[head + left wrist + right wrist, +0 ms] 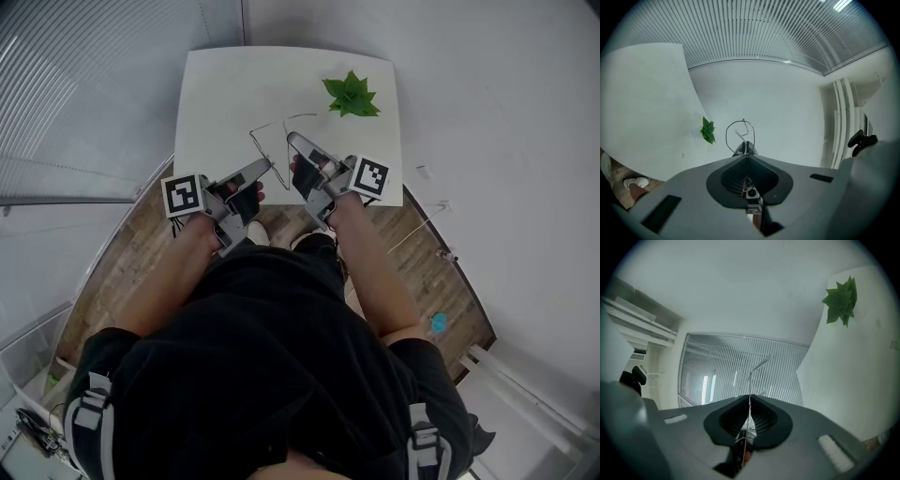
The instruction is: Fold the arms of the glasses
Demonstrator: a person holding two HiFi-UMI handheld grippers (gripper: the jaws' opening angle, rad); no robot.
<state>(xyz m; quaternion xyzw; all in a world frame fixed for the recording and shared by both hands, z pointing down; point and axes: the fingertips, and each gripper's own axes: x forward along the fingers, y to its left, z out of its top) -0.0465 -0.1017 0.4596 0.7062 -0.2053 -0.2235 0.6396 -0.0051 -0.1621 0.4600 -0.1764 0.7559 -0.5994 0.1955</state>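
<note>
The left gripper (746,156) has its jaws pinched on the wire rim of the glasses (266,150), apparently to steady the frame over the near edge of the tabletop (216,84). The right gripper (749,397) has its jaws pressed onto one thin arm (751,373), probably ready to swing it inward at the hinge.
</note>
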